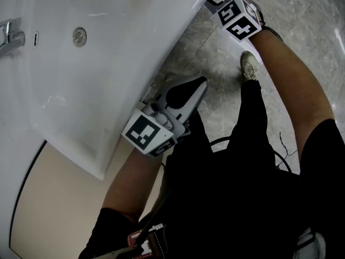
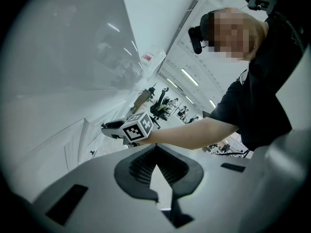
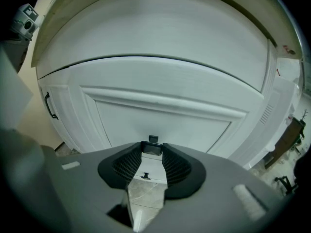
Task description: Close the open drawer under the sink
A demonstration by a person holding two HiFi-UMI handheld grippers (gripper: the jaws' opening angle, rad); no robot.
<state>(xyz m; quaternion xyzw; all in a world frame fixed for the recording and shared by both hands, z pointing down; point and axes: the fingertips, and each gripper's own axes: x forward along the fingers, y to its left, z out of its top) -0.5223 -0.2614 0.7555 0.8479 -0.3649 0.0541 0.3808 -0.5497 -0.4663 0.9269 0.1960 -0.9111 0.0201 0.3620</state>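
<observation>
In the right gripper view a white panelled drawer front (image 3: 160,106) fills the picture under the sink's curved rim. A small dark handle (image 3: 151,148) on it sits between the tips of my right gripper (image 3: 151,152), and both pads press on it. A second small knob (image 3: 146,175) shows lower down. In the head view only the right gripper's marker cube (image 1: 240,18) shows; its jaws are hidden under the basin edge. My left gripper (image 1: 202,81) hangs beside the basin, shut and empty, its ribbed pads together (image 2: 155,149). Whether the drawer stands out from the cabinet I cannot tell.
The white sink basin (image 1: 81,96) with drain (image 1: 80,36) and tap (image 1: 11,36) overhangs the cabinet. Grey marble floor (image 1: 302,15) lies to the right, with the person's shoe (image 1: 249,66) and cables (image 1: 283,150). A side door carries a black handle (image 3: 48,106).
</observation>
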